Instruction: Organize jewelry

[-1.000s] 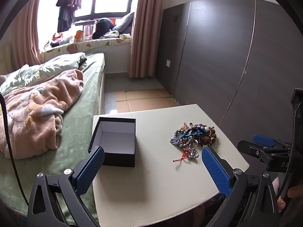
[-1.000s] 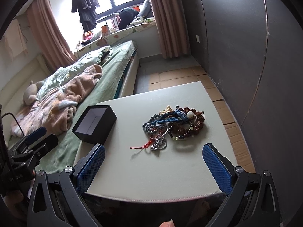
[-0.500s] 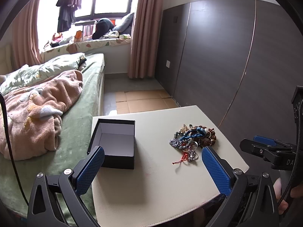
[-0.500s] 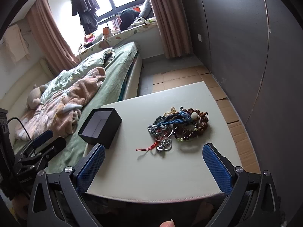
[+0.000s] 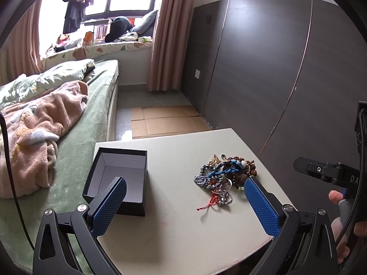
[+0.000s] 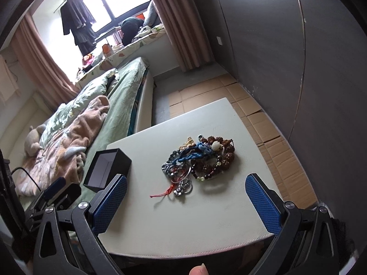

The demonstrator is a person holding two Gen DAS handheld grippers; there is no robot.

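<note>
A tangled pile of jewelry (image 5: pixel 223 177) (image 6: pixel 198 163), with brown bead bracelets, a blue cord, silver chains and a red string, lies on the right half of a small white table (image 5: pixel 174 224) (image 6: pixel 190 224). An open black box (image 5: pixel 118 181) (image 6: pixel 106 170) with a pale lining stands empty at the table's left side. My left gripper (image 5: pixel 184 202) hovers open over the table's near edge, between box and pile. My right gripper (image 6: pixel 187 201) is open too, held above the near edge just in front of the pile. Neither holds anything.
A bed (image 5: pixel 68 123) with a green sheet and a pink blanket runs along the table's left side. A dark wardrobe wall (image 5: pixel 275 68) stands close on the right. Cardboard sheets (image 5: pixel 165 119) cover the floor beyond the table. A hand (image 5: pixel 344 208) grips the right gripper's handle.
The right gripper has moved forward and closer to the pile, which now looks larger in its view. The left gripper's view has shifted only slightly. Both have stayed open.
</note>
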